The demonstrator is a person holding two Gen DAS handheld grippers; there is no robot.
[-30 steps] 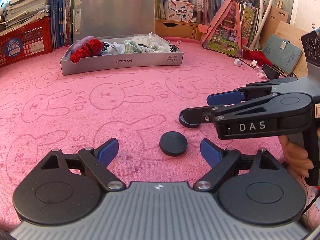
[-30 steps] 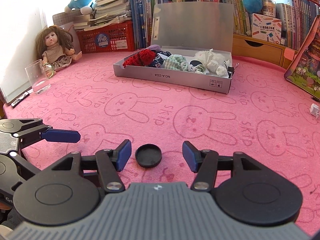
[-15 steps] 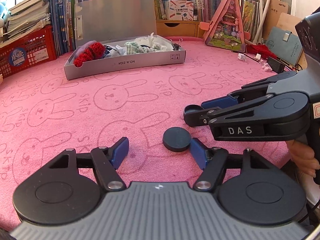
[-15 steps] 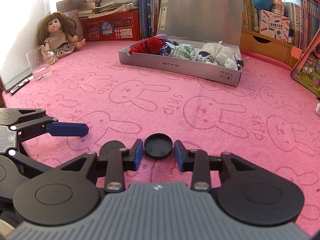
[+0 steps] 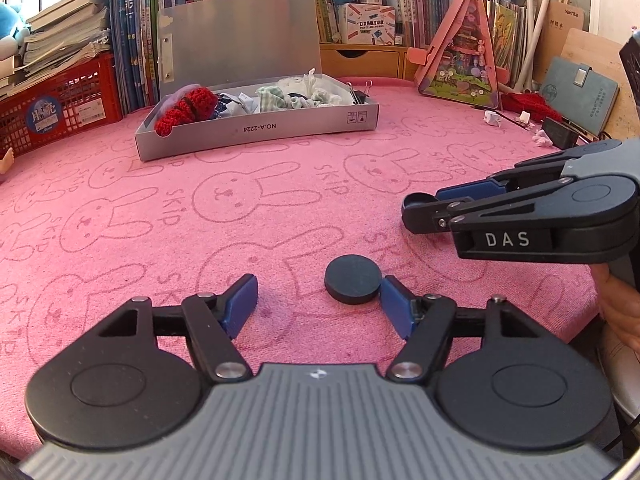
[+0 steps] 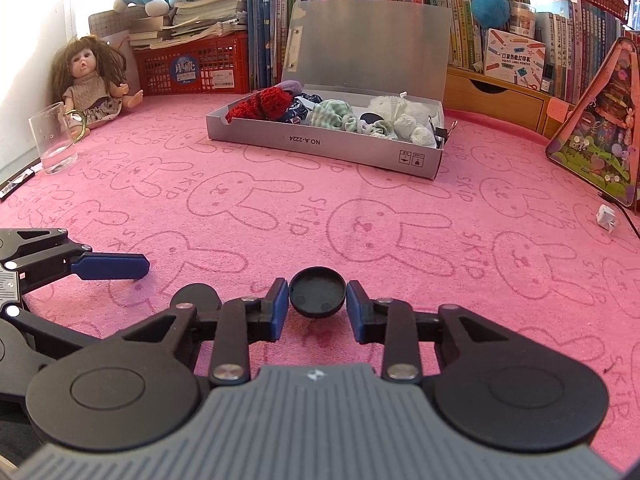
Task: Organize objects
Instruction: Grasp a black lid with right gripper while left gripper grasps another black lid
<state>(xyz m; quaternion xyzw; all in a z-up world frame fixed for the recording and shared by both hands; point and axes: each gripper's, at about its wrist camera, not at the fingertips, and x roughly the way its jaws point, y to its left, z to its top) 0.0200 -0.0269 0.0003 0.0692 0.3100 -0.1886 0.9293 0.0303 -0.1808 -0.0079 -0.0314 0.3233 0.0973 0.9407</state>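
The right gripper [image 6: 317,306] has closed its blue pads on a small black cap [image 6: 317,291], held hollow side up just above the near edge of the pink rabbit-print cloth [image 6: 360,208]. The left gripper [image 5: 316,300] stands about half open around a black disc lid [image 5: 352,279] that lies flat on the cloth against its right pad, not pinched. The step in hand looks like gathering loose pieces; next, the cap probably goes to the grey cardboard box [image 6: 320,145] of fabric scraps toward the far edge, which calls for a lift and a long carry. A doll [image 6: 94,80] and a glass [image 6: 54,138] sit at the far left corner; books [image 6: 560,28] line the back.
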